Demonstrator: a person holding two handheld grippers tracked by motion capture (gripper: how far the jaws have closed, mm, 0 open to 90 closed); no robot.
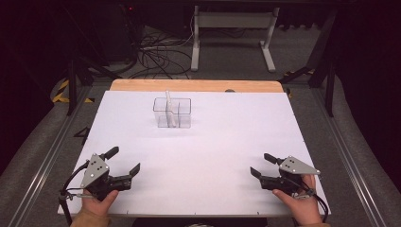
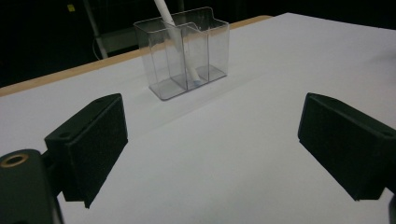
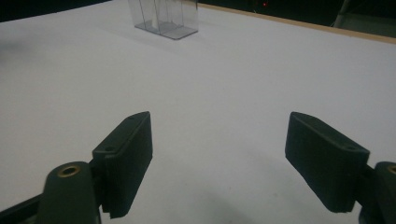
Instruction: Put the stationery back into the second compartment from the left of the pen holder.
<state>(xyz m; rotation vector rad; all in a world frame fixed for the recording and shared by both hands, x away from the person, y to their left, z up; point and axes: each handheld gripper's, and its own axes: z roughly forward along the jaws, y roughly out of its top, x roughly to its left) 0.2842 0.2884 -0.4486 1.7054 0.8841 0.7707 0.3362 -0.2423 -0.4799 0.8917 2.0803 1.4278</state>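
Observation:
A clear plastic holder [image 1: 172, 112] with compartments stands on the far middle of the white table [image 1: 213, 142]. A white pen [image 1: 169, 109] leans upright inside it. From the left gripper view the holder [image 2: 187, 51] is ahead with the pen [image 2: 175, 35] in a middle compartment. My left gripper [image 1: 124, 161] rests near the front left edge, open and holding nothing. My right gripper [image 1: 264, 165] rests near the front right edge, also open with nothing between its jaws. The right gripper view shows the holder [image 3: 163, 18] far off at upper left.
A wooden strip [image 1: 196, 85] runs along the table's far edge. Beyond it are a white stand [image 1: 231, 33] and floor cables [image 1: 156, 54]. Metal rails [image 1: 47, 156] flank the table on both sides.

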